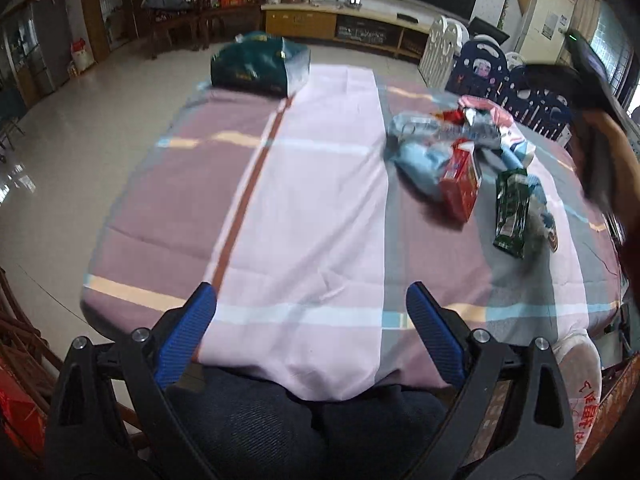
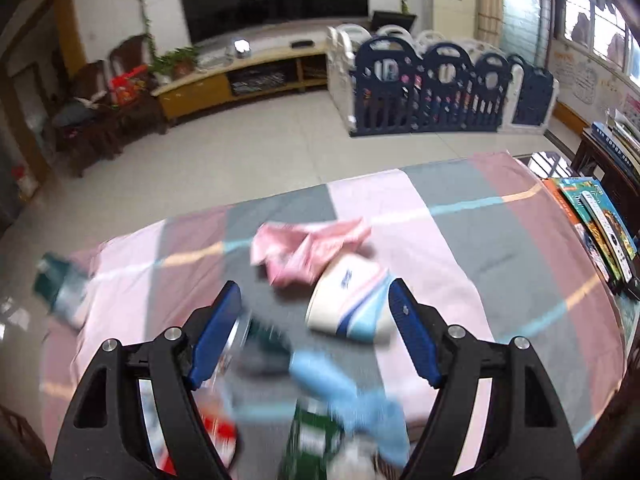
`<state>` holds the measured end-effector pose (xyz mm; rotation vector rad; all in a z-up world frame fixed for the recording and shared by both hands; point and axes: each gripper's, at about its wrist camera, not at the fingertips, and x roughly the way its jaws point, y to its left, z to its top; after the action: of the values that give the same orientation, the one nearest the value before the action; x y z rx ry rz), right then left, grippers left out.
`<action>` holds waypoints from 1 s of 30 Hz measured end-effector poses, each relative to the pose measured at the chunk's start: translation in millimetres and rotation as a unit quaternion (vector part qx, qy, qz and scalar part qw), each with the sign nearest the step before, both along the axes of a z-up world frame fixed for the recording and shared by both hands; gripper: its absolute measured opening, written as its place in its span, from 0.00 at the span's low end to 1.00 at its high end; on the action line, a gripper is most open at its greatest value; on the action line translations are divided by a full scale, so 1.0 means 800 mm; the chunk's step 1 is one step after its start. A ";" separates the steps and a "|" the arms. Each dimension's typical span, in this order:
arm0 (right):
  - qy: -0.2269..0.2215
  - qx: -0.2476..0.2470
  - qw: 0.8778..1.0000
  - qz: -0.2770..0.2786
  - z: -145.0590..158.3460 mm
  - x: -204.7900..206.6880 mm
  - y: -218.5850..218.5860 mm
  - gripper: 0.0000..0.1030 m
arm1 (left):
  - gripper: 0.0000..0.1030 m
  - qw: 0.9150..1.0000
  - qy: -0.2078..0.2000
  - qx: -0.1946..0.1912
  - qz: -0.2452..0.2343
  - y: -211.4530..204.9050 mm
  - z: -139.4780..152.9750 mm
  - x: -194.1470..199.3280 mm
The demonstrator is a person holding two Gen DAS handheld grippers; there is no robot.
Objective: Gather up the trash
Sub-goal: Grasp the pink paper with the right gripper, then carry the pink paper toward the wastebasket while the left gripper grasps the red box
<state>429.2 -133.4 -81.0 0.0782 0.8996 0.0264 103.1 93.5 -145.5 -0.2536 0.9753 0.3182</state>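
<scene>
Ahead of the left gripper (image 1: pixel 311 316), whose 2 jaws stand wide apart, the tablecloth (image 1: pixel 320 184) lies bare along its pale middle band up to the dark green bag (image 1: pixel 256 62) at the far edge. To the right, passage is blocked by a pile: a red carton (image 1: pixel 460 184), a green wrapper (image 1: pixel 510 212) and a light blue wrapper (image 1: pixel 420 162). The right gripper (image 2: pixel 316 314) hangs over that litter, jaws parted; a pink wrapper (image 2: pixel 308 246) and a white pouch (image 2: pixel 348 300) lie close ahead. Books (image 2: pixel 600 220) line the right edge.
</scene>
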 end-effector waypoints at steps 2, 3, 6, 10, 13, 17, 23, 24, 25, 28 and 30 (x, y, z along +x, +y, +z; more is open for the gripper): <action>0.020 -0.004 0.999 -0.034 -0.020 0.049 -0.002 0.72 | 0.93 1.000 0.014 -0.009 -0.002 0.003 -0.014 0.005; 0.028 -0.009 0.998 -0.048 -0.031 0.073 -0.002 0.72 | 0.93 1.000 0.019 -0.013 -0.003 0.004 -0.019 0.007; 0.065 -0.026 0.996 -0.063 -0.067 0.117 0.001 0.72 | 0.93 0.999 0.031 -0.032 0.003 0.013 -0.031 0.012; 0.075 -0.005 0.996 -0.047 -0.088 0.124 0.012 0.61 | 0.93 0.998 0.039 -0.054 0.013 0.023 -0.040 0.014; 0.095 0.015 0.995 -0.019 -0.096 0.119 0.023 0.34 | 0.93 0.998 0.038 -0.056 0.013 0.021 -0.041 0.014; 0.092 0.049 0.995 0.003 -0.088 0.095 0.036 0.22 | 0.93 0.998 0.037 -0.047 0.008 0.016 -0.041 0.014; 0.063 0.099 0.991 0.058 -0.034 0.018 0.041 0.21 | 0.93 0.999 0.027 -0.044 0.016 0.016 -0.038 0.010; 0.070 0.099 0.990 0.074 -0.031 0.000 0.047 0.21 | 0.93 0.999 0.026 -0.045 0.018 0.017 -0.037 0.009; 0.080 0.103 0.987 0.092 -0.030 -0.022 0.050 0.21 | 0.93 0.998 0.024 -0.046 0.020 0.017 -0.036 0.008; 0.098 0.126 0.979 0.125 -0.033 -0.079 0.058 0.21 | 0.93 0.999 0.019 -0.043 0.020 0.016 -0.035 0.006; 0.092 0.143 0.976 0.135 -0.027 -0.114 0.055 0.21 | 0.93 0.999 0.017 -0.042 0.019 0.016 -0.034 0.005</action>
<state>337.6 -89.1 -102.7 0.2289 1.0828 0.4076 107.0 106.2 -172.5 -0.3439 1.0199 0.3183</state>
